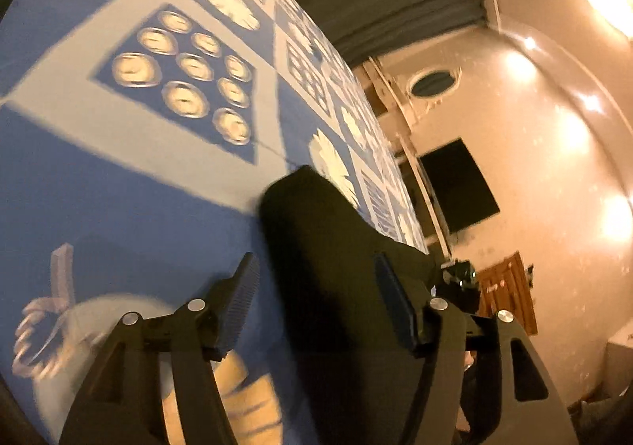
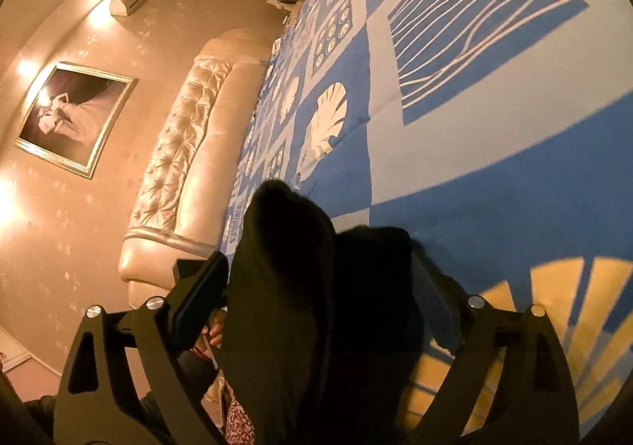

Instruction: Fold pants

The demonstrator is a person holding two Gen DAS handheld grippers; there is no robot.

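Both jaws wide: left gripper, right gripper straddle pants unpinched. I'd back off straight, avoid snagging the fold on bed.

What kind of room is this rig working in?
Most likely a bedroom. The dark pants lie on a blue patterned bedspread, a tufted cream headboard runs along one side, and a framed picture hangs on the wall above it.
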